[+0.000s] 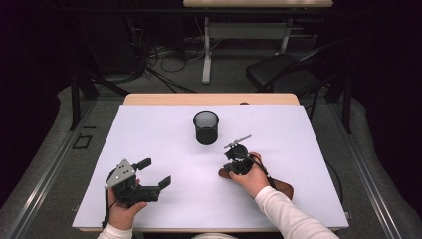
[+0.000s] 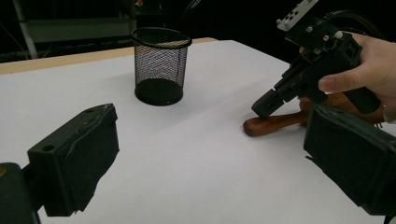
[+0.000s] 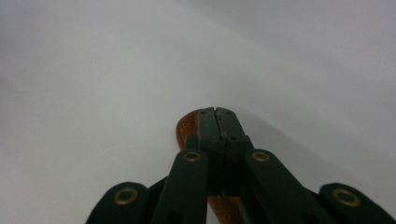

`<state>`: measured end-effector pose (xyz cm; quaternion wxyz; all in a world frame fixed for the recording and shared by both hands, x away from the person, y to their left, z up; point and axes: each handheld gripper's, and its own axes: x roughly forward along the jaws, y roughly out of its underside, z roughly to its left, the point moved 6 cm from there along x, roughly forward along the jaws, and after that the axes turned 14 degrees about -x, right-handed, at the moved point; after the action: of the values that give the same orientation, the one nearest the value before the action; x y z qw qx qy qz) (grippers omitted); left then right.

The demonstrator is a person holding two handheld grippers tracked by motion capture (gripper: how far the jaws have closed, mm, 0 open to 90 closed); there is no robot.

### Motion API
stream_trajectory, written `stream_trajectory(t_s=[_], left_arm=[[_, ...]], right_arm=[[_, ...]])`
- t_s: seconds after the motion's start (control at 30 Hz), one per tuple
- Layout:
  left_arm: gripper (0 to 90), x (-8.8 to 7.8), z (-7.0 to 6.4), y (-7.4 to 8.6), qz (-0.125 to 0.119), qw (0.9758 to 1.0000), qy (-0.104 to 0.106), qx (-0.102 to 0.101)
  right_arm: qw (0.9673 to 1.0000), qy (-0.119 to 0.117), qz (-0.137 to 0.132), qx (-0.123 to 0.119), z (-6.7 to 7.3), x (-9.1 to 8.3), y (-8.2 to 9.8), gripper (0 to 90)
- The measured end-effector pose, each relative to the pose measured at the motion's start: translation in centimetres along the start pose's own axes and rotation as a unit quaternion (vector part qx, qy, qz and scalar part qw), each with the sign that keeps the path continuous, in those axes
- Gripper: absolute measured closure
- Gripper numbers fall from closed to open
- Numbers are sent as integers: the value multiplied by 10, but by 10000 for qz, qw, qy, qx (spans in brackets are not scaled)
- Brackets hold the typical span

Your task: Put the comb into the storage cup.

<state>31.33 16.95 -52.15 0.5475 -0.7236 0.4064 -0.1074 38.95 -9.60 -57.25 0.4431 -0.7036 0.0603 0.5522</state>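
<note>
Wooden handle (image 1: 278,186) is lying on the white table (image 1: 164,144) under the right gripper (image 1: 232,170), near the mesh cup (image 1: 206,127). Left gripper (image 1: 155,173) is gaping wide, holding nothing. In the left gripper view, the right gripper (image 2: 263,108) is touching the wooden handle (image 2: 273,123). In the right gripper view, jaws are meeting, tips resting atop the wooden handle (image 3: 187,127), nothing between them.

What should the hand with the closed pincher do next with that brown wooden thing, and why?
Probably open the right gripper a little and close it around the wooden handle. Its jaws are pressed together with nothing between them, their tips sitting just above the handle's end, so it can't lift anything yet. The handle lies flat on the table, near the mesh cup. The left gripper waits open.
</note>
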Motion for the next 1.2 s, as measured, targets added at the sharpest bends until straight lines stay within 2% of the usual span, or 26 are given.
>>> stream_trajectory(t_s=[0.1, 0.13, 0.2, 0.23, 0.4, 0.53, 0.63, 0.77, 0.83, 1.0, 1.2], left_arm=[[33, 0, 0, 0, 11, 10000, 14, 1], [33, 0, 1, 0, 12, 10000, -8, 0], [33, 0, 1, 0, 15, 10000, -9, 1], [33, 0, 1, 0, 22, 10000, -3, 5], [34, 0, 1, 0, 21, 10000, -6, 4], [33, 1, 1, 1, 23, 10000, -8, 10], [33, 1, 1, 1, 25, 10000, -8, 7], [35, 1, 1, 1, 30, 10000, -8, 1], [35, 1, 0, 1, 35, 10000, -6, 2], [35, 0, 0, 1, 29, 10000, -9, 16], [36, 1, 0, 1, 30, 10000, -28, 23]], right_arm=[[9999, 97, -65, 19, -3, -1, -1, 900], [9999, 101, -8, 65, -3, -1, 0, 900], [9999, 96, 1, 44, -4, 1, 0, 900], [9999, 99, 101, -4, -4, 2, 2, 900], [9999, 58, 112, 15, -3, 2, 2, 900], [9995, 214, 240, 58, -6, 4, 5, 900], [9995, 128, 280, 37, -6, 6, 6, 900], [9994, 12, 333, 16, 0, 7, 8, 900], [9992, -83, 389, -100, 8, 5, 11, 900], [9985, -222, 471, -183, 18, 1, 20, 900], [9983, -200, 440, -337, 30, -8, 36, 900]])
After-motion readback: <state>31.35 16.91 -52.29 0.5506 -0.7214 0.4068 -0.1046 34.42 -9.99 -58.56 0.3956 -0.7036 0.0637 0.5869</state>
